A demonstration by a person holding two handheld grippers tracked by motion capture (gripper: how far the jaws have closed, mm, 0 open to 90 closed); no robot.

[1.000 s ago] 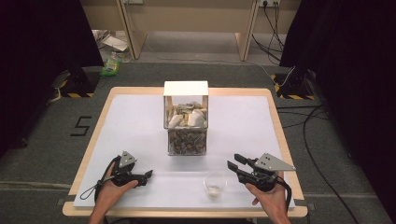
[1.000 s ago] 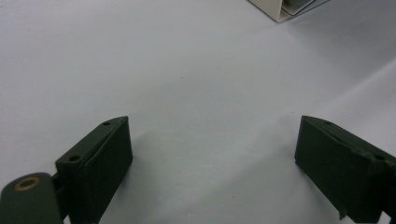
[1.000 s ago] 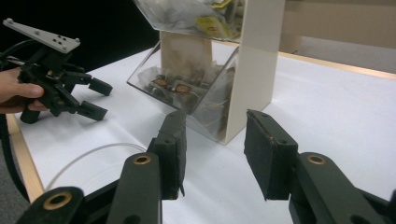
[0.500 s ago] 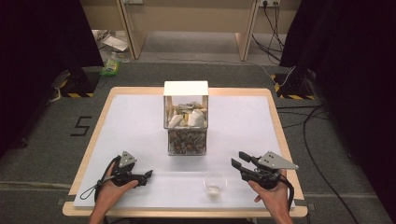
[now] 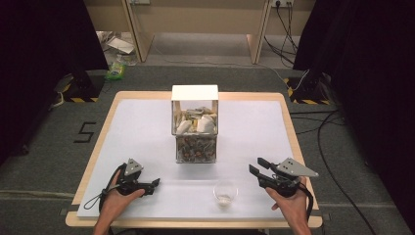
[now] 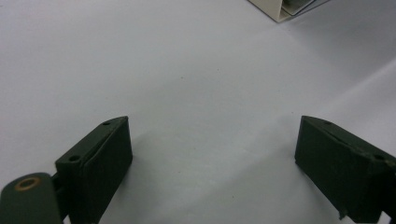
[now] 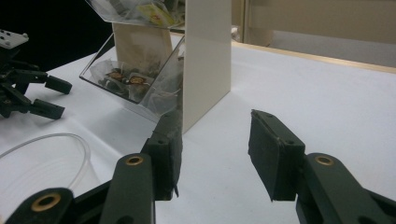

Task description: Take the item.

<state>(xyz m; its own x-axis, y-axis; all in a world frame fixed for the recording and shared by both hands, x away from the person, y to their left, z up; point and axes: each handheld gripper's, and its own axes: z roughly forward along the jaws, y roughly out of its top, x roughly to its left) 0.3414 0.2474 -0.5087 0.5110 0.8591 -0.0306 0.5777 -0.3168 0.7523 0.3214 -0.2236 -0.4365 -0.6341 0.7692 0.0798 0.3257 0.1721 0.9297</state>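
You've got a matt white worktop [image 5: 137, 132] with wood edging, a clear glossy plastic cup [image 5: 225, 192], matt black claw pads [image 7: 273, 154].

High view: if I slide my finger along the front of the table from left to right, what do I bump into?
Left gripper → small clear cup → right gripper, with its jaws just opened wider and nothing between them.

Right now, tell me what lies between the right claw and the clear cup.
Nothing: in the high view only bare white table separates the right claw from the clear cup. The claw is open and empty.
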